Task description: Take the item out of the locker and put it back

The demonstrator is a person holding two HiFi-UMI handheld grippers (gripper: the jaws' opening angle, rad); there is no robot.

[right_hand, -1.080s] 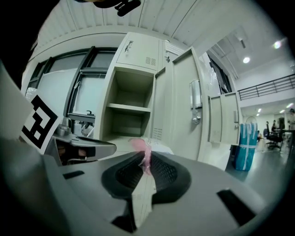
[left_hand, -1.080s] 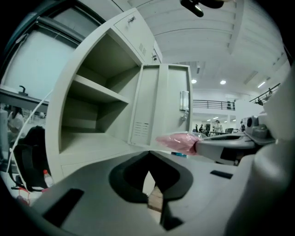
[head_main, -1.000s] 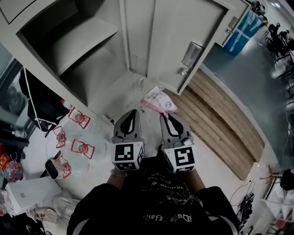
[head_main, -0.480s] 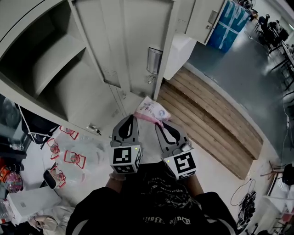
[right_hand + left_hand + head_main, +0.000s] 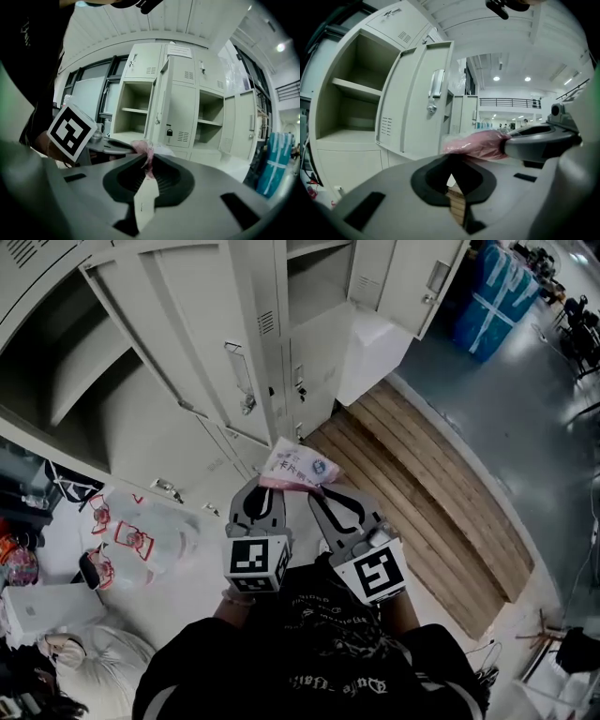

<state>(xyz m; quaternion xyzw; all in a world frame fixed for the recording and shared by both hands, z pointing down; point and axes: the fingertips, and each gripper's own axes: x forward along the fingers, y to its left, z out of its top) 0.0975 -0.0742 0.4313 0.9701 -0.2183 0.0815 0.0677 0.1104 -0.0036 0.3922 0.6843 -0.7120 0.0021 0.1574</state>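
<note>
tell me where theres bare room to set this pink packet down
Bare: the shelf in the open locker, the compartment floor under it, and the wooden platform beside the lockers. Crowded: the floor at the person's left, with plastic bags and a white box.

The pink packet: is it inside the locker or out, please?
Out: the right gripper holds the pink packet in front of the open lockers.
</note>
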